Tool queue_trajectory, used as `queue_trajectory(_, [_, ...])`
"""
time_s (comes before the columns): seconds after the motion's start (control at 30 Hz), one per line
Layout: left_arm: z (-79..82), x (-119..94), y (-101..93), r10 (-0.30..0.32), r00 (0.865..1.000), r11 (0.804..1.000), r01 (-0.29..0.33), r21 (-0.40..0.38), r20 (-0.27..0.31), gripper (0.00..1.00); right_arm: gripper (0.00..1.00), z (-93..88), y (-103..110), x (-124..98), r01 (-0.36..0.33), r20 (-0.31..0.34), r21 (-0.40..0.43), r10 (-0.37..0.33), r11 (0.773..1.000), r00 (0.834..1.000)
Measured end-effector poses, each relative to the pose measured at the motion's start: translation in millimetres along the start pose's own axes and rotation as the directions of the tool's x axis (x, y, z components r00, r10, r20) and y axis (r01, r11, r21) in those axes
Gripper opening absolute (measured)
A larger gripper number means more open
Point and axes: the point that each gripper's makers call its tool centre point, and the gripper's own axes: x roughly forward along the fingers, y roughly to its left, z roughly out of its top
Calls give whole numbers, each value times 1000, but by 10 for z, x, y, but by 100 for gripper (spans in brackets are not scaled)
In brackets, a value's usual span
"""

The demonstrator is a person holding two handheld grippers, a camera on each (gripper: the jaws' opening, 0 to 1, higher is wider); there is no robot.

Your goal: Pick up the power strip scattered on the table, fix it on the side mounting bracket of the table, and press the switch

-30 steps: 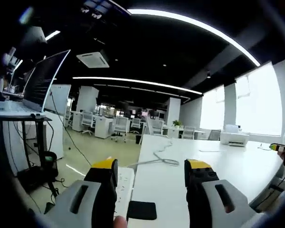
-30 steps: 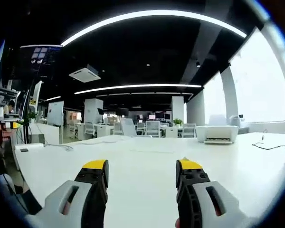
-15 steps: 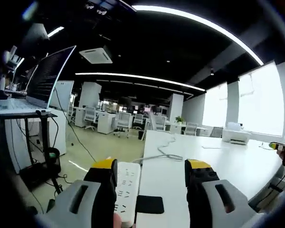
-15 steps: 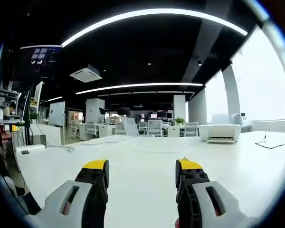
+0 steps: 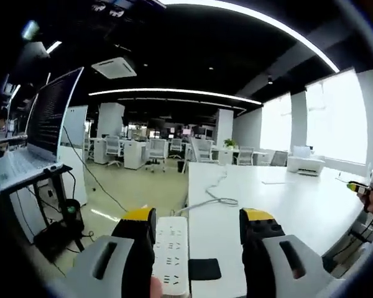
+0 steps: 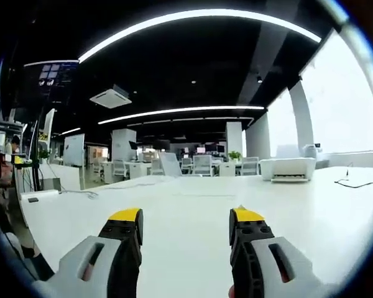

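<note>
Power strip (image 5: 170,256), one only, white, lies at the near left edge of the white table (image 5: 286,211), just beside the left gripper's left jaw in the left gripper view. Its white cord (image 5: 212,197) runs away from it across the tabletop in a loop. One small black pad (image 5: 204,269) lies flat on the table between the jaws, just right of the strip. One open laptop (image 5: 34,133) stands on a stand far to the left, off the table, and one white printer (image 5: 305,165) sits at the table's far right.

Left gripper (image 5: 198,228) points level over the table's left edge, its jaws spread wide and holding nothing; the strip is near the left jaw, though contact cannot be told. Right gripper (image 6: 185,228) is held level above bare tabletop, jaws likewise spread and empty. In its view the printer (image 6: 287,168) stands far right, and a thin dark cable (image 6: 358,184) lies at the right edge.
</note>
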Motion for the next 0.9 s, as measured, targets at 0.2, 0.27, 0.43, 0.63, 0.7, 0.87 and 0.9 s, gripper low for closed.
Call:
queue_trajectory(0.2, [172,27,-35,-13,999,998,16,61,-45,60,52,-3,-24,-11,12,5,4,-12,1000,1000])
queue_trajectory(0.27, [181,49,-42,-14,998,996,19,82,-67,60,52,-8,-23,-14,14,3,5,-14,1000,1000])
queue_trajectory(0.43, [195,92,-21,-32,992,994,45,100,-123,61,52,-33,-46,-24,28,-1,5,-28,1000,1000])
queue_trajectory(0.63, [114,108,16,-45,969,980,91,180,-244,61,52,-60,-59,-46,35,-6,10,-35,999,999])
queue_trajectory(0.7, [94,115,23,-55,961,971,114,208,-272,61,52,-72,-71,-52,37,-7,12,-37,999,999])
queue_trajectory(0.87, [2,136,62,-48,934,951,151,271,-353,62,52,-131,-109,-58,41,-18,12,-41,999,999])
queue_trajectory(0.9, [-13,143,72,-47,929,947,158,280,-366,62,52,-139,-109,-59,40,-19,14,-40,999,999])
